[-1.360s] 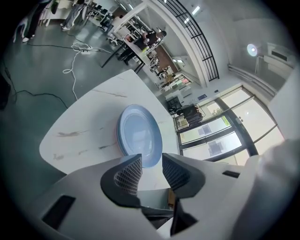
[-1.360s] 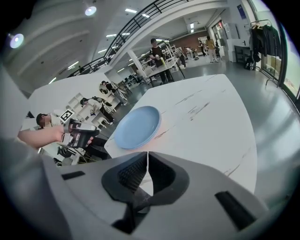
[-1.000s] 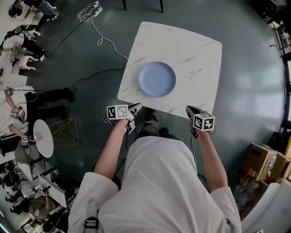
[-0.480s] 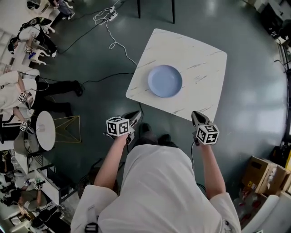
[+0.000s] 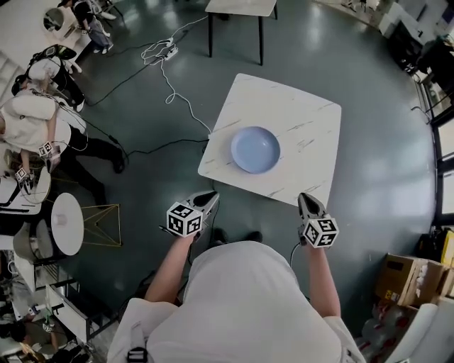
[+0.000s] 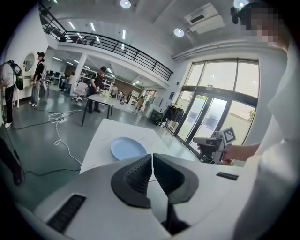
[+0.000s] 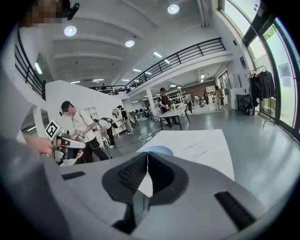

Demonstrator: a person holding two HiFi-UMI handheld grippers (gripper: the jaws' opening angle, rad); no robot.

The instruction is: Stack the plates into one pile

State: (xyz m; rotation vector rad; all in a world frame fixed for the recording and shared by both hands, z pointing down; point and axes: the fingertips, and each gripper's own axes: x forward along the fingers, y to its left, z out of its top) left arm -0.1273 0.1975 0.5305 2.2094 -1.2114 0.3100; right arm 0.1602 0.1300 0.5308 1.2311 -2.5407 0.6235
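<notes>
**One blue pile on the table, two shut grippers held off its near edge**

One white marble table (image 5: pixel 298 120) is taken as the landmark. One blue plate pile (image 5: pixel 255 149) is seen on it, set toward the table's near left part and well inside every edge. Only one round blue outline is shown, so it cannot be told how many plates are stacked in it.

Two grippers are counted, each carried in one hand of the person. The left gripper (image 5: pixel 207 199) is held over the floor just off the table's near left corner, and its jaws are pressed together with nothing between them. The right gripper (image 5: pixel 305 200) is held just off the table's near right corner, and its jaws are likewise closed on nothing. Neither gripper is touching the table or the pile.

Beyond the table's far edge, one second table (image 5: pixel 241 7) is cut off by the frame, so only its front edge and two legs are shown. One white cable (image 5: pixel 169 74) is trailed across the floor to the left of the marble table. Farther left, one small round table (image 5: pixel 65 218) is seen, and at least two people are partly cut off. To the near right of the marble table, two cardboard boxes (image 5: pixel 415 269) are cropped by the dark rim.
</notes>
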